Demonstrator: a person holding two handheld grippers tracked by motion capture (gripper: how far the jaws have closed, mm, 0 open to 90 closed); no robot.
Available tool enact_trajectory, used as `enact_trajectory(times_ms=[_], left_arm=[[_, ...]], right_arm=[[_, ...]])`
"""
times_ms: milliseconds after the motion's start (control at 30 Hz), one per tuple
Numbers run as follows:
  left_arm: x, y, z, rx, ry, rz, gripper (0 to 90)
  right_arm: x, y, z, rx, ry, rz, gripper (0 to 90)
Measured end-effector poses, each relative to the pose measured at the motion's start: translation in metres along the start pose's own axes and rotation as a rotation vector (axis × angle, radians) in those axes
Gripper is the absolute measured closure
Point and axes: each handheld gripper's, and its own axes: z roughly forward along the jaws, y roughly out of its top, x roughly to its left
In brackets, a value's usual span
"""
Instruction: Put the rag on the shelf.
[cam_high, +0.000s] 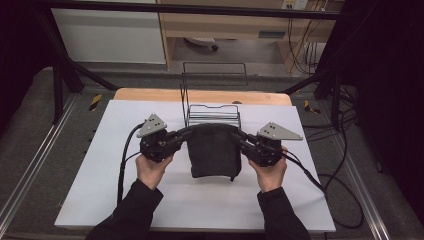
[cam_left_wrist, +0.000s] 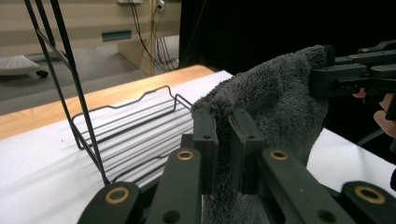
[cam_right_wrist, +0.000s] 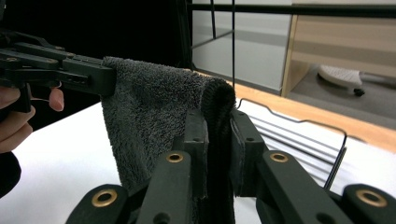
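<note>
A dark grey folded towel (cam_high: 214, 150) hangs between both grippers above the white sheet. My left gripper (cam_high: 189, 131) is shut on the towel's upper left corner; its own view has the fluffy towel (cam_left_wrist: 275, 98) pinched between its jaws (cam_left_wrist: 223, 140). My right gripper (cam_high: 239, 133) is shut on the upper right corner, with the towel's folded edge (cam_right_wrist: 215, 100) clamped between its jaws (cam_right_wrist: 218, 140). The towel's lower edge hangs free, close to the sheet. A black wire rack (cam_high: 212, 114) stands just behind the towel.
The white sheet (cam_high: 150, 205) covers a wooden table (cam_high: 150, 94) whose far edge shows behind the rack. The wire rack (cam_left_wrist: 135, 126) has a tall back frame (cam_high: 215, 75). Cables (cam_high: 340, 190) trail off the table's right side.
</note>
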Motion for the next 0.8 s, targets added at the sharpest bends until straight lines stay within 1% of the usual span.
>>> enact_trajectory(times_ms=[167, 267, 333, 367, 400, 800], left_arm=[[0.0, 0.01, 0.0, -0.023, 0.006, 0.004, 81.7], [-0.001, 0.017, 0.0, -0.034, 0.01, 0.007, 81.7], [-0.001, 0.021, 0.001, -0.043, 0.008, 0.007, 81.7], [-0.001, 0.023, 0.001, -0.047, 0.008, 0.009, 81.7], [-0.002, 0.025, 0.002, -0.054, 0.009, 0.012, 81.7], [-0.004, 0.044, 0.006, -0.112, 0.012, 0.023, 81.7]], right_arm=[[0.0, 0.01, -0.002, -0.035, -0.013, -0.006, 79.6], [0.0, 0.013, -0.003, -0.045, -0.017, -0.006, 79.6], [-0.001, 0.017, -0.004, -0.065, -0.026, -0.008, 79.6], [-0.001, 0.017, -0.004, -0.065, -0.026, -0.008, 79.6], [-0.002, 0.02, -0.006, -0.076, -0.032, -0.009, 79.6], [-0.005, 0.035, -0.011, -0.137, -0.06, -0.016, 79.6]])
